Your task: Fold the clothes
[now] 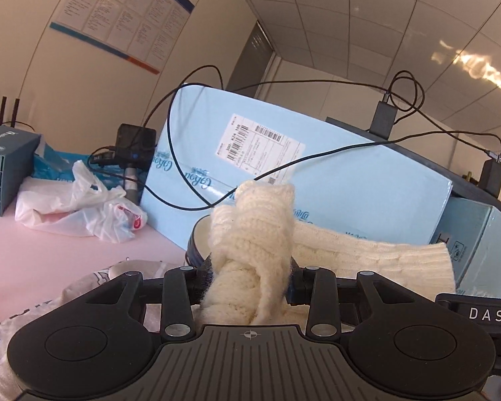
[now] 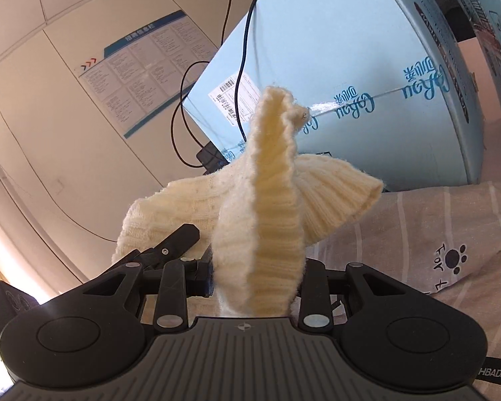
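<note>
Jaws of the left gripper (image 1: 250,275) are pinched tight on a bunched fold of the cream knit sweater (image 1: 254,234), and the right gripper (image 2: 257,274) is likewise clamped on a ribbed edge of the same sweater (image 2: 267,207); nothing shows between either pair of fingers but wool. Room ahead is tight: just beyond the left jaws stands a large pale blue carton (image 1: 317,180) with a shipping label, with loose black cables (image 1: 190,127) draped across its face. Left of those jaws, a strip of pink table (image 1: 66,254) lies bare as far as a crumpled white plastic bag (image 1: 80,210) and a dark grey box (image 1: 6,170). Ahead of the right jaws the same carton (image 2: 367,83) fills the view; to their right lies a striped fabric with a paw print (image 2: 434,250). Both grippers are tilted upward, taking in wall and ceiling. Between the left jaws the knit stands up in a thick cabled wad, the rest trailing off to the right toward the carton. Between the right jaws the ribbed hem rises as a narrow upright ridge, the fabric fanning out to either side behind it.
</note>
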